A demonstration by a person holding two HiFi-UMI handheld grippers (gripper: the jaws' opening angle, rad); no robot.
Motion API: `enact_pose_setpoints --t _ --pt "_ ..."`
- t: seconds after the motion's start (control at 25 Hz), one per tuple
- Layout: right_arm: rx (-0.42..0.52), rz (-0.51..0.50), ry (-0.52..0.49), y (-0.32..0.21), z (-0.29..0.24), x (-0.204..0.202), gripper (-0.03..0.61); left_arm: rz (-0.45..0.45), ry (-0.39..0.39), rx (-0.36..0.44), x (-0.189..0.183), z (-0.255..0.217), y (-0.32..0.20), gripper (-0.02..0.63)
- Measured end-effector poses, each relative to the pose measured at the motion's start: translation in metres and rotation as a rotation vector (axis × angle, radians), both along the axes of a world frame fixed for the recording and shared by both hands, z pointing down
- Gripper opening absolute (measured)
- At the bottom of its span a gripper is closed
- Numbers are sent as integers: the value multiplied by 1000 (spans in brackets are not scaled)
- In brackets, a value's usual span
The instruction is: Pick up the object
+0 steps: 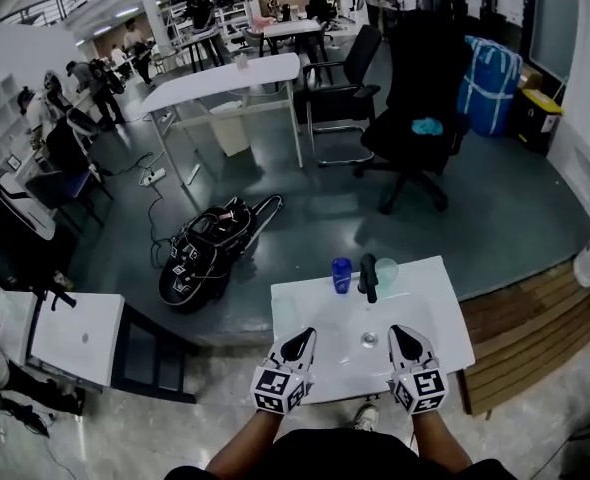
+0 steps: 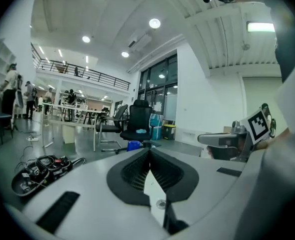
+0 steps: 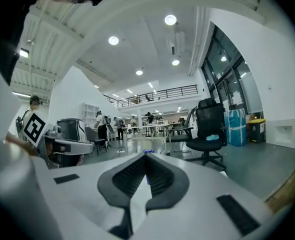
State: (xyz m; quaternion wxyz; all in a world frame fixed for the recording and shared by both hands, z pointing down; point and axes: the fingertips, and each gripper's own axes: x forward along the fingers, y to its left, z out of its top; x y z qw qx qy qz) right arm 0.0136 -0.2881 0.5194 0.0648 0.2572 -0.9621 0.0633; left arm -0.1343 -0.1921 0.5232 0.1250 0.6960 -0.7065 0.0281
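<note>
A small white table (image 1: 435, 313) stands right in front of me. At its far edge a blue cup (image 1: 342, 275) stands beside a dark upright object (image 1: 369, 276) and a pale green cup (image 1: 387, 272). A small round metal piece (image 1: 369, 339) lies mid-table. My left gripper (image 1: 303, 338) and right gripper (image 1: 399, 335) hover side by side over the near half, both shut and holding nothing. In the left gripper view the shut jaws (image 2: 148, 152) point toward the blue cup (image 2: 133, 145). The right gripper view shows shut jaws (image 3: 146, 157) with the blue cup (image 3: 148, 152) just past the tips.
A black office chair (image 1: 415, 118) and a blue bag (image 1: 490, 83) stand beyond the table. A black bag with cables (image 1: 210, 248) lies on the floor at left. A wooden platform (image 1: 535, 333) is at right, a white cabinet (image 1: 75, 333) at left. People stand far left.
</note>
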Motion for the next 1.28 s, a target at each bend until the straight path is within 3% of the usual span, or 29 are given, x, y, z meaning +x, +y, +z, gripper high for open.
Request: enact_pose_setpoints --t 0.6,1.28 --pt "-4 -322 20 -2 11 -30 18 -264 -3 -52 2 16 9 20" --pt "-25 -456 73 18 35 -96 18 -448 35 -116 -43 55 34 20"
